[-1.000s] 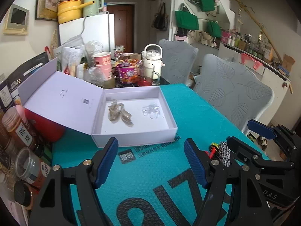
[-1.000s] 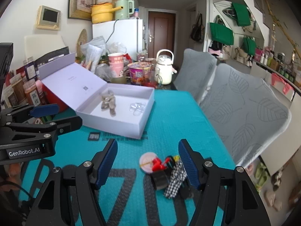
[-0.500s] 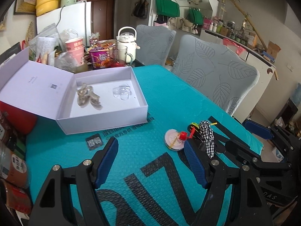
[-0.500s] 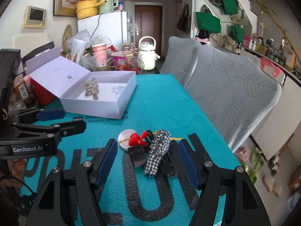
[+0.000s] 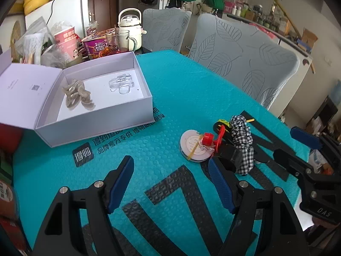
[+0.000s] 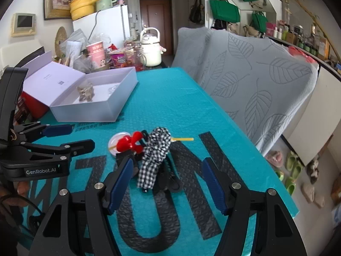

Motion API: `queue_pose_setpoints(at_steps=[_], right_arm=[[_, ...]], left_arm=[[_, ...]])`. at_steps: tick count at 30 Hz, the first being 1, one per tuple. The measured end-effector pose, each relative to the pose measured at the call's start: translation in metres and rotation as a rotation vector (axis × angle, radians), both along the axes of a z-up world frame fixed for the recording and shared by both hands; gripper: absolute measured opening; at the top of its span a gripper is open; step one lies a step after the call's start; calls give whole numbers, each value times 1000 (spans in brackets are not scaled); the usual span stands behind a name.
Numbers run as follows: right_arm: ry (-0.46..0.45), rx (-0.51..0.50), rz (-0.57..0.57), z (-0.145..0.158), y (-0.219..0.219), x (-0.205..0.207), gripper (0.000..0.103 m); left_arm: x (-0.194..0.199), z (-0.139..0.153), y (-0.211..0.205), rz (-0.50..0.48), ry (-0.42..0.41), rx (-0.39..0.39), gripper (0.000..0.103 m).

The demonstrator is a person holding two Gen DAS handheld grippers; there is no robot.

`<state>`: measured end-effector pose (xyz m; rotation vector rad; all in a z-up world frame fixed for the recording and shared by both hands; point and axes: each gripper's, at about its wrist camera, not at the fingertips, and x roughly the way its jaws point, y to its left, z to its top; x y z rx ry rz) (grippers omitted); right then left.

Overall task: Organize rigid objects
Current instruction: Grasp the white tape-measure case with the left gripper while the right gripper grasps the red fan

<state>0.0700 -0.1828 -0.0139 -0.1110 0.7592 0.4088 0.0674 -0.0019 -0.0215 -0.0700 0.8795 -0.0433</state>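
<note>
A small heap of hair accessories lies on the teal mat: a black-and-white checked bow clip (image 6: 156, 155) (image 5: 243, 143), a red clip (image 6: 127, 143) (image 5: 210, 139), black clips, and a round white disc (image 5: 192, 145). My right gripper (image 6: 167, 183) is open, its fingers straddling the near end of the checked clip. My left gripper (image 5: 171, 183) is open above bare mat, just left of the heap. The open lilac box (image 5: 136, 115) (image 6: 89, 113) holds a beige claw clip (image 5: 77, 95) and a clear clip (image 5: 122, 83).
Cups, a noodle bowl, a glass mug and a white kettle (image 5: 130, 29) crowd the table's far end behind the box. Two grey leaf-patterned chairs (image 6: 245, 79) stand along the right side. Jars and a red container (image 6: 35, 104) sit at the left edge.
Both grippers have drawn back and swung right from the box toward the heap of clips. The right gripper's fingers now flank the checked clip. Both stay open.
</note>
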Motion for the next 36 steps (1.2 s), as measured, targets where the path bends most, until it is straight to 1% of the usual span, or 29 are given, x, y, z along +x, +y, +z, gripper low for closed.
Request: queue_pose_setpoints(at_steps=[2,6,9,13,19,23,26,27,29,32,36], right_arm=[[7,6,-8,-2,-5,3,68],[14,14,-21,-6,-11,8,68],[21,18,-29,-8,-15,11,68],[39,27,-44,-14,-20,17,68],[53,32,-51,-18,-26,23,68],[60,31,-58,-20,-27,25,68],[65,33,-63,-22,-30,26,68],[66,35,-64,-22,-30,26,68],[66,38,-64,-22,-31,26,68],[62,45,-59,-20,-29,25,68],[60,59,-41,-19,-25,23,68]], left_arm=[[5,-4,-4,-13,3,25,72],[17,-15,-9,-54,18,42,72],[27,-27,-13,-72,54,63,72],[36,-35,-17,-109,79,42,72],[46,-42,-28,-175,73,65,72],[54,-51,-33,-208,102,51,72],[56,-53,-36,-217,76,60,72],[56,-53,-37,-217,69,58,68],[54,-52,-38,-223,53,53,55],[51,-51,-41,-225,52,63,55],[43,-51,-35,-205,64,39,55]])
